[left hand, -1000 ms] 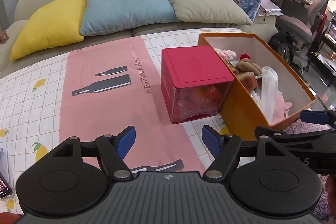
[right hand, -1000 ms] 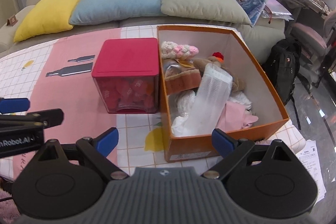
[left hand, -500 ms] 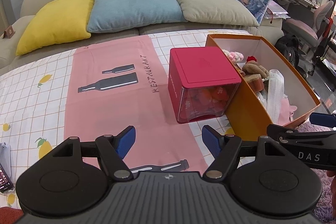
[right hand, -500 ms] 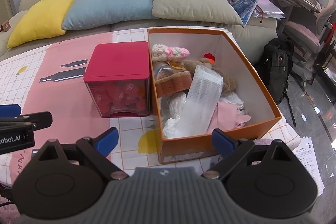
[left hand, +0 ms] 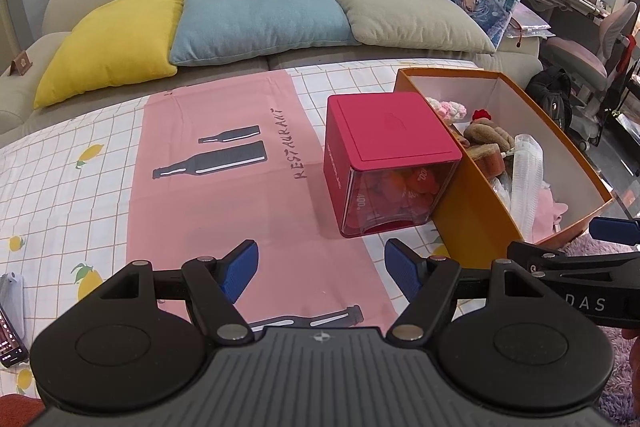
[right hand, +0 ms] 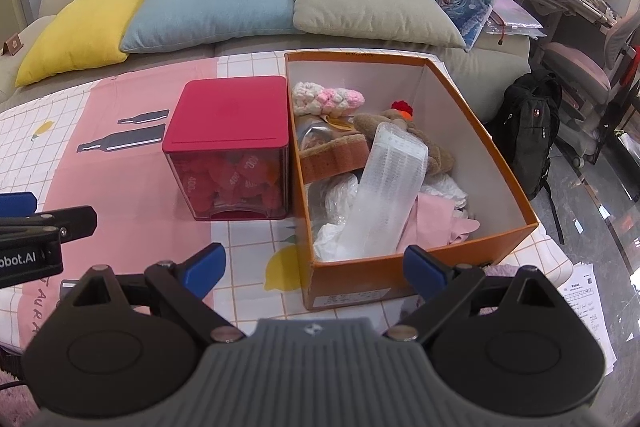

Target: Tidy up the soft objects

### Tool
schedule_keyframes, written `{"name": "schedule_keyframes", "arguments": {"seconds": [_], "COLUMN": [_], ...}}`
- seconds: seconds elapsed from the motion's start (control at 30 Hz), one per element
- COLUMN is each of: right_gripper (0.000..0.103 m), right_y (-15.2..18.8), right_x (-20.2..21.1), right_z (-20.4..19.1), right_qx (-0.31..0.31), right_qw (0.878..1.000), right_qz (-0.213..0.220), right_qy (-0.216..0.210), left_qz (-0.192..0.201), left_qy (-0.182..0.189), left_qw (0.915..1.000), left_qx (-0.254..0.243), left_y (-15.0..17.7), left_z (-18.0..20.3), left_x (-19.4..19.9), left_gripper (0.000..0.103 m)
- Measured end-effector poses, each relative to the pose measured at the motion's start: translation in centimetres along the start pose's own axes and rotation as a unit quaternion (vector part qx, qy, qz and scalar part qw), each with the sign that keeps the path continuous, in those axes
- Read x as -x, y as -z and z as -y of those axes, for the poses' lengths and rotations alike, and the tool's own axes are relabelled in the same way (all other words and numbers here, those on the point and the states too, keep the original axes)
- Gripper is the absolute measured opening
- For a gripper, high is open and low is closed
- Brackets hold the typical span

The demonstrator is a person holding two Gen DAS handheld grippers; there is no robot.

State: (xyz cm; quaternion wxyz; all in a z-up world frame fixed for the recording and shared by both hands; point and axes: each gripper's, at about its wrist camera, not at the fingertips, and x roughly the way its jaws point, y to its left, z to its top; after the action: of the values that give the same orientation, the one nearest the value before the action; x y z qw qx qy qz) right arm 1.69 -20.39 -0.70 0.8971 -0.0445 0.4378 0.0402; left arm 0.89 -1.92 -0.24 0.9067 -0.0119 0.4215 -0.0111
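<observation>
above the tablecloth [left hand: 100, 195], both the left gripper [left hand: 321, 269] and right gripper [right hand: 316, 267] are held wide open, empty, near the orange box [right hand: 400, 281].

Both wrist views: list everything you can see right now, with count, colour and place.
orange box: 1, orange outside, white inside, open, right side of table
soft items: several, pink, white, brown, piled in the orange box
bubble wrap roll: 1, clear, leaning in the orange box
red container: 1, red lid, clear front, beside the orange box's left wall
tablecloth: 1, pink and white check, on table
cushions: 3, yellow, blue, grey, on sofa
backpack: 1, black, on the floor, right
papers: some, white, on the floor, right
left gripper: open, empty
right gripper: open, empty
</observation>
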Motion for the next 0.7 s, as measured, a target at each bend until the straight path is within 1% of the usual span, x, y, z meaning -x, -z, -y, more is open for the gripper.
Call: {"name": "schedule_keyframes", "arguments": {"seconds": [0.7], "right_gripper": [0.094], "right_y": [0.05], "right_x": [0.25], "right_z": [-0.29], "right_qx": [0.009], "right_qw": [1.0], "right_qz": [0.005], "right_qy": [-0.002], "left_qz": [-0.001], "left_qy": [0.001], "left_qw": [1.0], "left_qx": [0.001], "left_y": [-0.02], "left_z": [-0.07], "left_x": [0.1], "left_gripper": [0.085]}}
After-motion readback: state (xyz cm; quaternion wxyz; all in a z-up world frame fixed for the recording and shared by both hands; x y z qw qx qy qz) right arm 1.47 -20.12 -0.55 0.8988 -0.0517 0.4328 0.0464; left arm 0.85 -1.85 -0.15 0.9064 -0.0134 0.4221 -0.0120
